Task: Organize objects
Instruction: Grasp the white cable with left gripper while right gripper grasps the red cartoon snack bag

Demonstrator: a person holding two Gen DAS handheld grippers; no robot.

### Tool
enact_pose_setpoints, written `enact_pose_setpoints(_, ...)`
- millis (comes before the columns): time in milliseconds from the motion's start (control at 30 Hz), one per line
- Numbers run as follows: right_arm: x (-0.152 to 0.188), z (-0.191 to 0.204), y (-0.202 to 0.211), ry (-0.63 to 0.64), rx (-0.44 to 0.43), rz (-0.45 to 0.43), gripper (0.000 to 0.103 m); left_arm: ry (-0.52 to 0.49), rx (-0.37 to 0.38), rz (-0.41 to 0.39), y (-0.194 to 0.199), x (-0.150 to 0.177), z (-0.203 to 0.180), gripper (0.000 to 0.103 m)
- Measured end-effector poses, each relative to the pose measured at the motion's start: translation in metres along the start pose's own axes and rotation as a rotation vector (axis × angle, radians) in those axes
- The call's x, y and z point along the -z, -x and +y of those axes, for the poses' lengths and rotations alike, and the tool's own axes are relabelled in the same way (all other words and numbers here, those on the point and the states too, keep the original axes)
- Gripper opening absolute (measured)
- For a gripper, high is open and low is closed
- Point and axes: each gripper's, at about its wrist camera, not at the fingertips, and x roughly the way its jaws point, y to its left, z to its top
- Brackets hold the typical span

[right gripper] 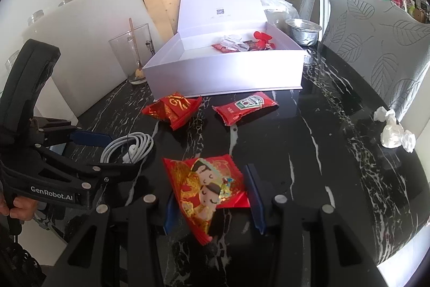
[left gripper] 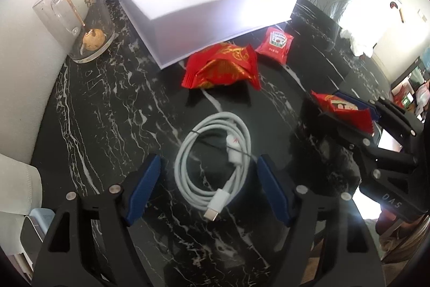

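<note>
A coiled white charging cable (left gripper: 215, 152) lies on the black marble table, between the open fingers of my left gripper (left gripper: 209, 179); it also shows in the right wrist view (right gripper: 129, 148). My right gripper (right gripper: 209, 195) has its pads on either side of a red snack packet with cartoon figures (right gripper: 207, 187), seemingly closed on it; that packet also shows in the left wrist view (left gripper: 346, 109). A red-and-gold packet (left gripper: 220, 66) and a ketchup sachet (left gripper: 275, 43) lie before the open white box (left gripper: 215, 18), which holds several small red and clear items.
A glass tumbler (left gripper: 78, 18) with a wooden stick stands left of the box. A metal bowl (right gripper: 303, 30) sits behind the box. Crumpled white tissue (right gripper: 395, 131) lies at the table's right edge. Grey leaf-patterned chairs (right gripper: 376, 31) stand on the right.
</note>
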Motion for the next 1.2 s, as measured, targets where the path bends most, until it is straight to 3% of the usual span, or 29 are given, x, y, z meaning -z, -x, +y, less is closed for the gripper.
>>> enact_pose_setpoints(167,0.004,0.002,-0.001,0.003,-0.001,0.006,0.045,-0.021,-0.006,-0.037,0.002,0.007,-0.003,0.072)
enact_pose_setpoints(200,0.004,0.001,0.000,0.002,-0.001,0.008,0.045,-0.032,-0.015,-0.046,0.002,0.008,-0.003,0.069)
enact_pose_setpoints(267,0.006,0.001,-0.001,-0.001,-0.001,0.012,0.045,-0.034,-0.012,-0.057,0.005,0.009,-0.003,0.052)
enact_pose_setpoints(400,0.007,0.000,0.000,-0.011,-0.005,0.010,0.045,-0.027,-0.012,-0.041,0.005,0.006,-0.002,0.052)
enact_pose_setpoints(500,0.005,0.000,0.002,-0.007,-0.003,0.004,0.045,-0.007,0.028,-0.031,0.007,0.003,0.000,0.052)
enact_pose_setpoints(1200,-0.020,-0.002,0.038,0.019,0.018,-0.056,0.045,0.019,0.006,-0.148,0.054,-0.022,-0.010,0.052)
